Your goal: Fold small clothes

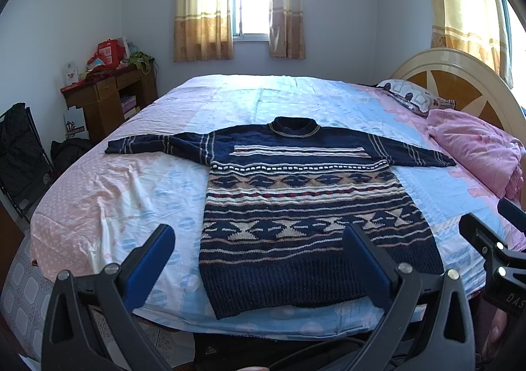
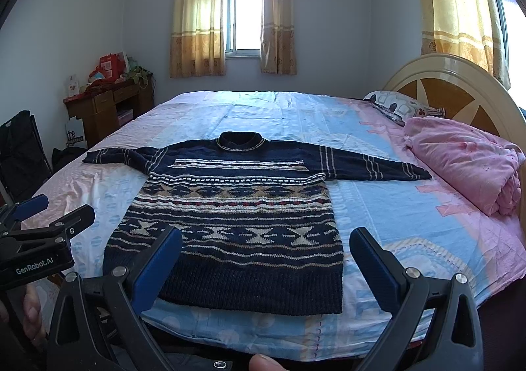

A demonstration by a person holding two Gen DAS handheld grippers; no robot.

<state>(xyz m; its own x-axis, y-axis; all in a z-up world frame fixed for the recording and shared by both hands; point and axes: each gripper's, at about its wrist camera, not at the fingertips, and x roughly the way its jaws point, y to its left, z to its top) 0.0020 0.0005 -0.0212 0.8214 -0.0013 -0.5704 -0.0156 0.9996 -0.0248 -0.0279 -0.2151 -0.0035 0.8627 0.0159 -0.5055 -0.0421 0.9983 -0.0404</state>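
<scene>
And here we are at the bedside, with the sweater (image 1: 296, 206) laid flat and face up on the bed (image 1: 131, 180), collar pointing toward the far window (image 1: 251, 3), both sleeves stretched straight out to the sides and the ribbed hem (image 2: 250, 285) nearest us at the mattress edge. Nothing is folded yet, so by my reading the job is right at its start. The left gripper (image 1: 259, 246) hovers above the hem with its jaws spread wide and nothing between them, and the right gripper (image 2: 266, 249) does the same over the lower right corner, jaws equally wide and empty. It's a chunky patterned knit, navy with tan, cream and red bands, so expect it to be soft and floppy with a bit of weight: it will likely sag and stretch if lifted from a single point, though the coarse yarn should give the blue pads plenty of bite. The sensible holds look to be the left sleeve cuff (image 1: 113, 149) and the right sleeve cuff (image 2: 422, 175) for bringing the arms across, or the two hem corners for a lengthwise fold, pinching both layers together. The sheet beneath is thin and already wrinkled, so a deep grab could catch it too. For lettering, the left tool's body reads "GenRobot.AI" (image 2: 34, 270) in the right wrist view; the red boxes on the desk (image 1: 108, 91) are too small to read.
</scene>
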